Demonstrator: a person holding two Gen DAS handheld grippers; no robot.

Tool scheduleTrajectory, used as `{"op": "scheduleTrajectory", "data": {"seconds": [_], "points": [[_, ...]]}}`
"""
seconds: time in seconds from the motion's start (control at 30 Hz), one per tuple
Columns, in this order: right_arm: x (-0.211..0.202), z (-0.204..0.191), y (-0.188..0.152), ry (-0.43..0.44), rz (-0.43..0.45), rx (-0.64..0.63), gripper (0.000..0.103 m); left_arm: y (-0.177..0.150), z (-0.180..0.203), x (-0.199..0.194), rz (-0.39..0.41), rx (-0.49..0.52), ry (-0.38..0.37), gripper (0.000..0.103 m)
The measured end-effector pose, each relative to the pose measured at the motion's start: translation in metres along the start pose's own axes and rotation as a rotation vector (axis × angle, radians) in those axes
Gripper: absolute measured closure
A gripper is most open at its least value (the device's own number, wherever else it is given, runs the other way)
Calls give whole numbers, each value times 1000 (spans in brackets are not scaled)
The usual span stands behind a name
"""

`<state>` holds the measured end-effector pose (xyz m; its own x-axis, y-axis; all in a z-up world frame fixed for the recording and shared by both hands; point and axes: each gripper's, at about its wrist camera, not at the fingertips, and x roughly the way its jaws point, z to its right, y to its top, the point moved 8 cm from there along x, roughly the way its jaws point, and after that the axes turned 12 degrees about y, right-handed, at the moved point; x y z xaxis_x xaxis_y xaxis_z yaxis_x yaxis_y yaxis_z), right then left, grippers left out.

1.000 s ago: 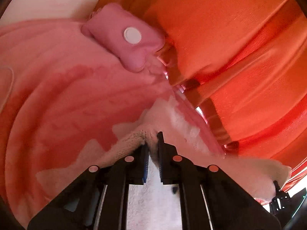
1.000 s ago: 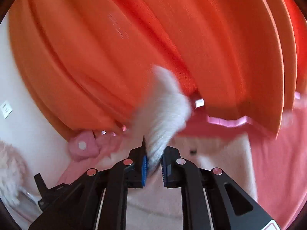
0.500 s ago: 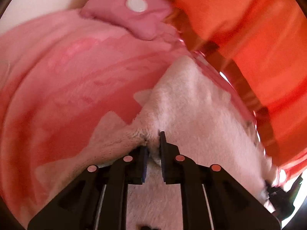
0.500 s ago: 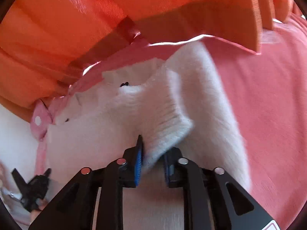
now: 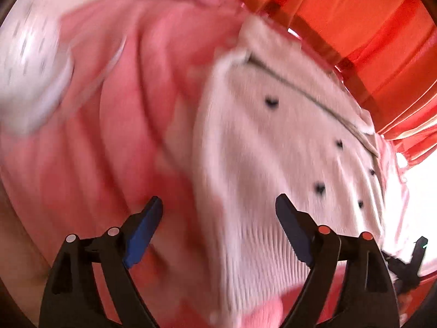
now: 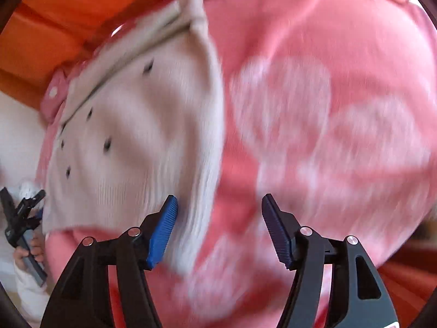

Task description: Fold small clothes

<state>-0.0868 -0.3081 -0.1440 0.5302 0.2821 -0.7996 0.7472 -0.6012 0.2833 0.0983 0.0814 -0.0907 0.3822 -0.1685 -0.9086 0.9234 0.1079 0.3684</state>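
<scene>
Left wrist view, leftmost: a blurred white rounded object with faint dark flecks (image 5: 30, 82), identity not resolvable, lies at the edge of the pink bed cover with pale heart shapes (image 5: 109, 136). The left tool (image 5: 218, 213) has its jaws spread wide and holds nothing; its left pad is over bare cover, its right pad over the ribbed hem. The task item, a small cream knitted cardigan with scattered black dots and a grey trimmed band (image 5: 286, 142), lies flat on the cover, its far edge near the orange pleated curtain (image 5: 368, 27). Right wrist view: the left tool appears again at the far left, gripped in the person's hand (image 6: 30, 248). A pink cushion with a white button (image 6: 53, 95) sits just beyond the cardigan's far left corner. The right tool (image 6: 218, 216) is likewise spread and empty, its left pad at the cardigan's right edge, its right pad over bare cover. Risks, as judgement: both frames are motion-blurred, so a grasp made now may miss the hem or pinch the cover along with the knit and drag it during the fold. The knit is soft and stretchy; uneven grips at the two edges would skew the fold line. A fold carried far forward could brush the curtain.
</scene>
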Motion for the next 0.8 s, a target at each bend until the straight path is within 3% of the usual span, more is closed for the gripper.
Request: {"op": "scheduleTrajectory", "data": {"seconds": [0.17,0.2,0.23,0.27,0.3,0.33,0.37,0.43,0.57,0.67,0.8], "points": [[14,-32,0,51,24,-30,36,-12,14,4,-51,-128,-143,21],[18,-38,2,56,24,-46,36,-10,17,6,-52,-153,-155,29],[22,-43,6,35,39,-60,43,-7,19,7,-48,-160,-151,48],[24,-47,9,26,50,-70,53,-5,20,6,-46,-153,-135,57],[21,-51,12,29,56,-75,85,-2,19,4,-38,-148,-113,79],[17,-54,16,38,68,-73,91,1,18,-3,-26,-151,-114,96],[9,-59,18,59,96,-66,92,4,16,-14,-10,-160,-155,96],[-19,-67,20,69,170,-95,93,3,10,-37,26,-154,-167,96],[-72,-63,3,-2,239,-144,96,-8,0,-78,74,-104,-160,97],[-103,-51,-30,-94,224,-187,96,-41,-8,-95,38,-71,-164,97],[-114,-30,-94,-181,97,-195,97,-111,-29,-102,-64,-37,-130,97]]}}
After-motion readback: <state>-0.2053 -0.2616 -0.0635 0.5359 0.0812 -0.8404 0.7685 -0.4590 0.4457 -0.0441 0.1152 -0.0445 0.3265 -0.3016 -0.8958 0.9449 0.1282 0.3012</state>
